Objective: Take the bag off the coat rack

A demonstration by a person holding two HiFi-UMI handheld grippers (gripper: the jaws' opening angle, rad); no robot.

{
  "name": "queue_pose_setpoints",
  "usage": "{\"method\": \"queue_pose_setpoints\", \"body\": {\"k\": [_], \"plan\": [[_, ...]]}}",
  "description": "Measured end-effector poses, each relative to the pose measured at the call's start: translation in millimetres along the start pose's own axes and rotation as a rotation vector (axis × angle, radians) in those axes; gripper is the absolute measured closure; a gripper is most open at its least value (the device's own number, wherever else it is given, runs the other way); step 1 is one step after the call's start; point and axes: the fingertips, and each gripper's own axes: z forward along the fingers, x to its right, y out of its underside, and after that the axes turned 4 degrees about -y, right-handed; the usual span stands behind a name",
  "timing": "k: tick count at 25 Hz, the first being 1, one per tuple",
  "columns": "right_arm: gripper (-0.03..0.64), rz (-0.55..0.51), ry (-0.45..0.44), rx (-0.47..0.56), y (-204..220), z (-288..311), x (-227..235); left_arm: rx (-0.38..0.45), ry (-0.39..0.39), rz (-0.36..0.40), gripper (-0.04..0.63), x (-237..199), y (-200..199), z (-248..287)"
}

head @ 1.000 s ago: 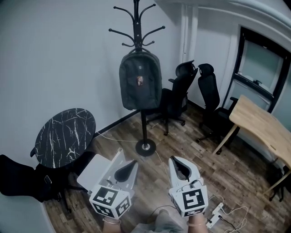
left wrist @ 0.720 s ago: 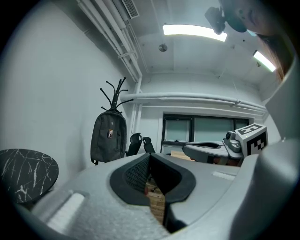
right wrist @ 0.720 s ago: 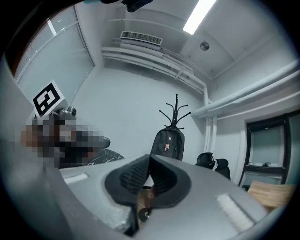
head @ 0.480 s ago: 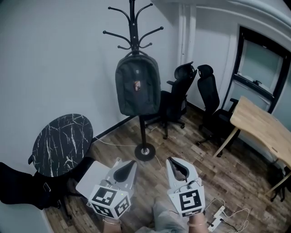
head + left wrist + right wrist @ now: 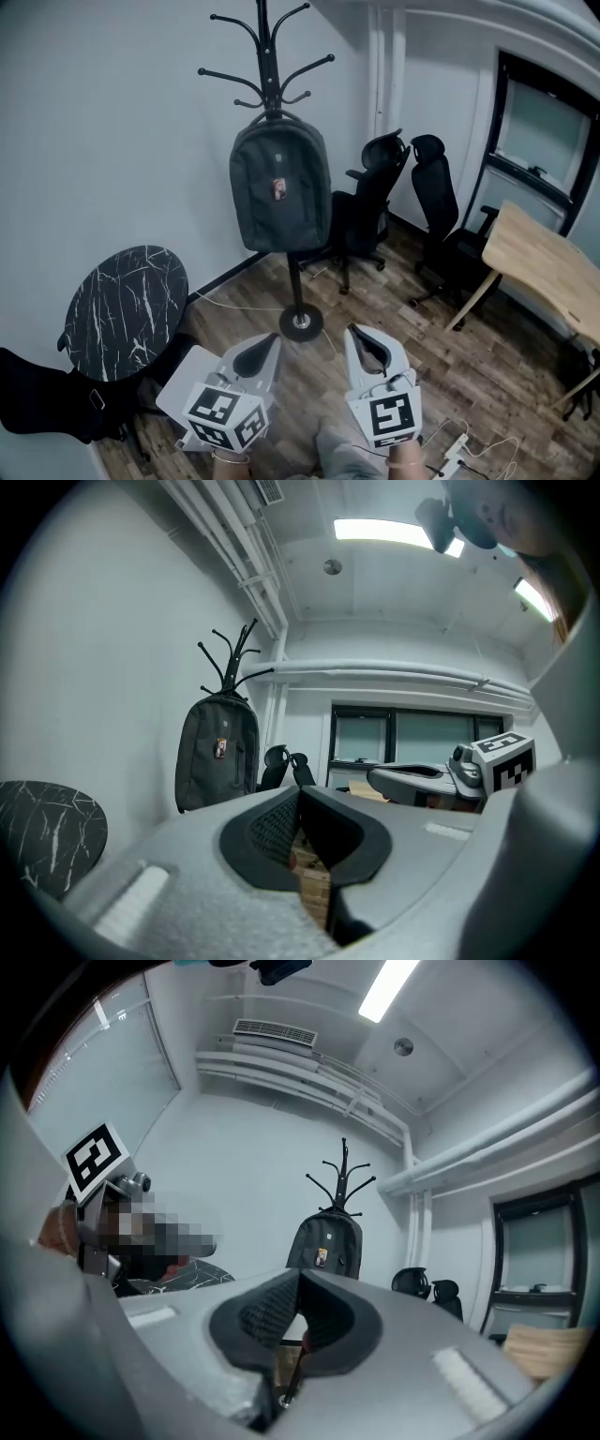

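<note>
Left tongs (image 5: 260, 349) and right tongs (image 5: 368, 345), head view: both low and near, jaws shut, nothing held. Bag (image 5: 279, 192) hangs on the coat rack (image 5: 268, 75) by the far wall, well apart from both. Task not begun; approach, grip and lift-off all left. Rack top cut off by the frame edge.

Left gripper view: jaws together, empty. Bag (image 5: 217, 752) far left, its hanging loop too small to make out.

Right gripper view: jaws together, empty. Bag (image 5: 325, 1244) straight ahead; which hook carries it is unclear.
</note>
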Motion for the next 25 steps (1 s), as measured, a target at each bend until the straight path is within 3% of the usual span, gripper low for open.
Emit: {"method": "queue_pose_setpoints", "body": {"k": [13, 25], "plan": [[0.615, -0.001, -0.048, 0.007, 10, 65, 58, 0.008, -0.019, 0.03, 0.584, -16, -24, 82], [0.615, 0.005, -0.108, 0.046, 15, 125, 93, 0.015, -0.088, 0.049, 0.584, -49, -35, 145]]}}
